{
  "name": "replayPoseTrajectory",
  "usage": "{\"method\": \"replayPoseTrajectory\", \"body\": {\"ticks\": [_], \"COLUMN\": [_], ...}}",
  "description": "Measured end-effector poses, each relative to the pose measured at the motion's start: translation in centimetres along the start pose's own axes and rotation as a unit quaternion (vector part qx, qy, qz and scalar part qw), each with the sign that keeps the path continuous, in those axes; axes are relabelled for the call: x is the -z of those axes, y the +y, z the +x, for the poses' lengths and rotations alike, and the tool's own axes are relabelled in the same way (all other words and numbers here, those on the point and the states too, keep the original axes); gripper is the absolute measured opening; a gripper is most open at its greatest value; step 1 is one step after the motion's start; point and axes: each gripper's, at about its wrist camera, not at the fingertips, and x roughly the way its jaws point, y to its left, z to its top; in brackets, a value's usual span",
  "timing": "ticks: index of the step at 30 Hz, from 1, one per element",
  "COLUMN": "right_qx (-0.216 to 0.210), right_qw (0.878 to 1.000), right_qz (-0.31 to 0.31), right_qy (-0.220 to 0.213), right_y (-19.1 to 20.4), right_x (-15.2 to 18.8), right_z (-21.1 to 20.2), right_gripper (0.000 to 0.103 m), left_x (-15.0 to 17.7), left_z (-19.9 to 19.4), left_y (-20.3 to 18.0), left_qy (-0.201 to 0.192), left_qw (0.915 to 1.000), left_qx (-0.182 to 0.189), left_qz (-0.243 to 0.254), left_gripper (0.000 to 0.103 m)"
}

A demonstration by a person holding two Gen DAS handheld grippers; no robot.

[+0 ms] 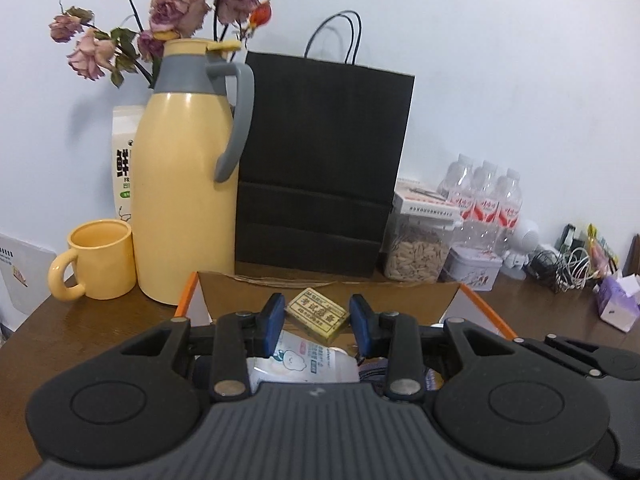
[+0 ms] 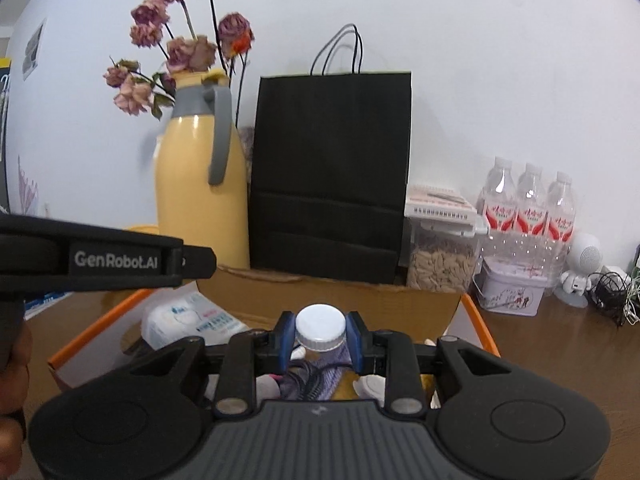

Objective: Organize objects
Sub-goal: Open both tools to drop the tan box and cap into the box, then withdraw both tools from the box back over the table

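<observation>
The right gripper [image 2: 320, 334] is closest to us. Its two blue pads squeeze a small bottle with a white cap [image 2: 320, 327], one pad on each side of the cap, so the bottle is held tight. It hangs over an open cardboard box with orange edges [image 2: 478, 322]. Inside the box, under the bottle, lie a dark cord and some soft purple stuff, too jumbled to name. A white pack of wipes [image 2: 188, 320] lies in the left part of the box.

The left gripper [image 1: 318, 318] is also over the box. Its jaws stand partly apart and nothing is between them. Under it, down in the box, are the pack of wipes and a small tan eraser box [image 1: 317, 316] with writing on top.

The box sits on a brown table [image 1: 80, 324]. Just behind the box stands a tall black paper bag [image 1: 320, 168]. To the left of the bag is a big yellow jug [image 1: 184, 200] with a grey handle, and a yellow mug [image 1: 100, 260] is beside the jug. Dried pink roses [image 1: 176, 8] stick up behind the jug. To the right of the bag are a clear jar of seeds [image 1: 416, 256], a little tin [image 1: 472, 268] and three water bottles [image 1: 486, 196]. A white wall is at the back
</observation>
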Motion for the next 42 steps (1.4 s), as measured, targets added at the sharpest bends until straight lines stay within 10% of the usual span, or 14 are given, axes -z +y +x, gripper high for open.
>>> {"method": "replayPoseTrajectory", "body": {"ticks": [5,7,10,12,15,42], "right_qx": [0.007,0.012,0.017,0.022,0.028,0.029], "right_qw": [1.000,1.000,1.000,0.999,0.999,0.999], "right_qz": [0.002,0.003,0.010,0.013,0.023,0.022], "right_qy": [0.015,0.017,0.024,0.023,0.023,0.019], "right_y": [-0.6,-0.9,-1.3,-1.6,-2.1,-1.8], "right_x": [0.5,0.6,0.8,1.0,0.8,1.3], "right_z": [0.5,0.4,0.3,0.1,0.0,-5.5], "right_gripper": [0.027,0.028,0.064,0.096,0.103,0.103], "left_x": [0.4,0.4,0.2,0.1,-0.2,2.3], "left_z": [0.6,0.3,-0.1,-0.5,-0.6,-6.0], "left_y": [0.4,0.6,0.9,1.1,1.6,2.0], "left_qy": [0.013,0.011,0.001,-0.007,0.001,0.026], "left_qw": [0.9999,0.9999,0.9998,0.9997,0.9998,0.9990], "left_qx": [0.003,0.001,-0.014,-0.020,-0.018,-0.036], "left_qz": [0.009,0.011,0.016,0.015,0.007,0.005], "left_gripper": [0.042,0.062,0.103,0.103,0.103,0.103]}}
